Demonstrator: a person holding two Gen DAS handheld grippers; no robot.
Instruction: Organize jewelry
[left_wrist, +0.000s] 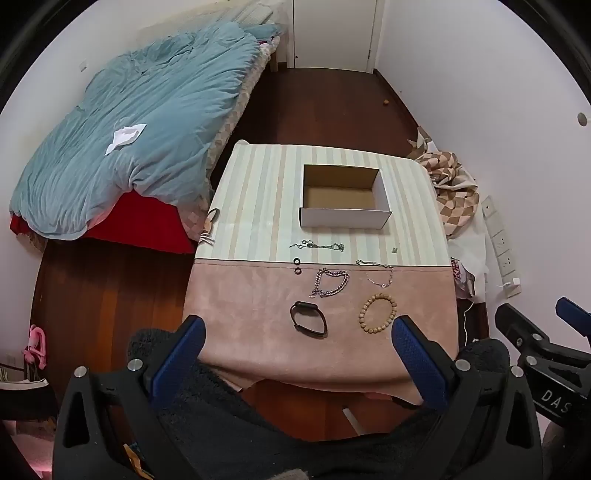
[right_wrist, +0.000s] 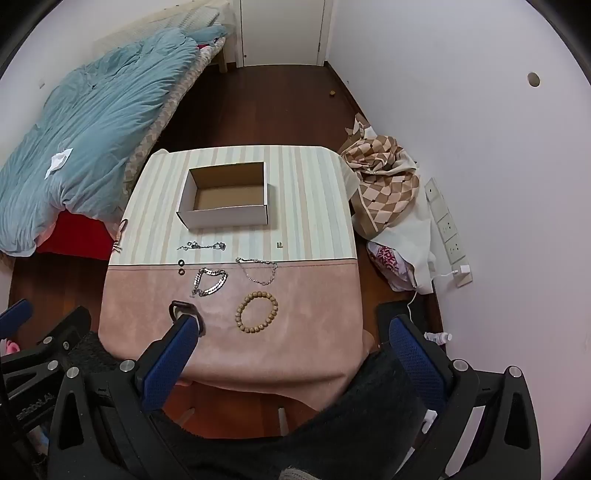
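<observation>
An open, empty cardboard box (left_wrist: 345, 197) (right_wrist: 227, 201) sits at the far side of a small cloth-covered table (left_wrist: 258, 302) (right_wrist: 314, 295). In front of it lie a thin dark chain (left_wrist: 317, 245) (right_wrist: 202, 245), two small black rings (left_wrist: 296, 266) (right_wrist: 181, 266), a heavy silver chain bracelet (left_wrist: 330, 282) (right_wrist: 209, 281), a thin silver chain (left_wrist: 377, 272) (right_wrist: 258, 270), a wooden bead bracelet (left_wrist: 378, 313) (right_wrist: 257, 312) and a black band (left_wrist: 308, 319) (right_wrist: 181, 308). My left gripper (left_wrist: 299, 328) and right gripper (right_wrist: 295, 328) are both open and empty, held above the table's near edge.
A bed with a blue duvet (left_wrist: 129, 140) (right_wrist: 85, 129) stands to the left. A checkered cloth heap (left_wrist: 450, 184) (right_wrist: 384, 177) and a power strip (right_wrist: 447, 229) lie at the right by the wall. A tiny metal piece (left_wrist: 395, 250) (right_wrist: 279, 244) lies near the table's right side.
</observation>
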